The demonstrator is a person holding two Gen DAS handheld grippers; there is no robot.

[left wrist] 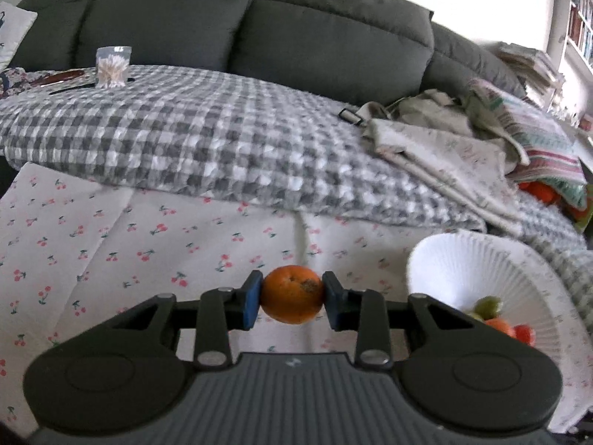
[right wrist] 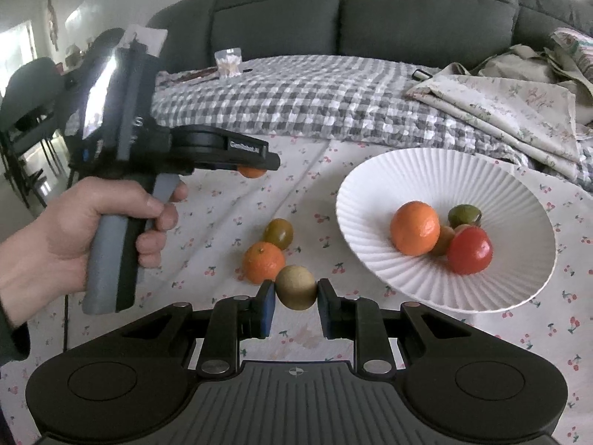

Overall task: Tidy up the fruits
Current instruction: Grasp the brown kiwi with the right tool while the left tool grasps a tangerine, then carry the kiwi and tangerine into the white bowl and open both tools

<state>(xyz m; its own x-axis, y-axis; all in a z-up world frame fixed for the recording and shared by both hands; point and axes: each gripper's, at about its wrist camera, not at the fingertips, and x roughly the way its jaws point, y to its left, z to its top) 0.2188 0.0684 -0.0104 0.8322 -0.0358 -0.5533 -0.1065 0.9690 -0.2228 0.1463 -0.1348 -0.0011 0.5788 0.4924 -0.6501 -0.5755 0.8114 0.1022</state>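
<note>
My left gripper [left wrist: 292,296] is shut on a small orange [left wrist: 292,298], held above the cherry-print cloth [left wrist: 111,244]. The right wrist view shows that gripper [right wrist: 259,167] in a person's hand [right wrist: 74,230], the orange [right wrist: 252,172] peeking out beneath it. My right gripper [right wrist: 296,291] is shut on a tan round fruit [right wrist: 295,286], low over the cloth. Just beyond it lie an orange [right wrist: 264,261] and a greenish tomato [right wrist: 278,233]. The white ribbed plate [right wrist: 370,185] at right holds an orange [right wrist: 415,228], a red tomato [right wrist: 470,250] and a green tomato [right wrist: 464,215].
A grey checked blanket [right wrist: 315,100] lies behind the cloth, with a clear tub of cotton swabs [right wrist: 229,62] on it. Folded fabrics [right wrist: 500,104] pile up at the right. A dark sofa [right wrist: 370,11] backs everything, and a chair [right wrist: 29,104] stands far left.
</note>
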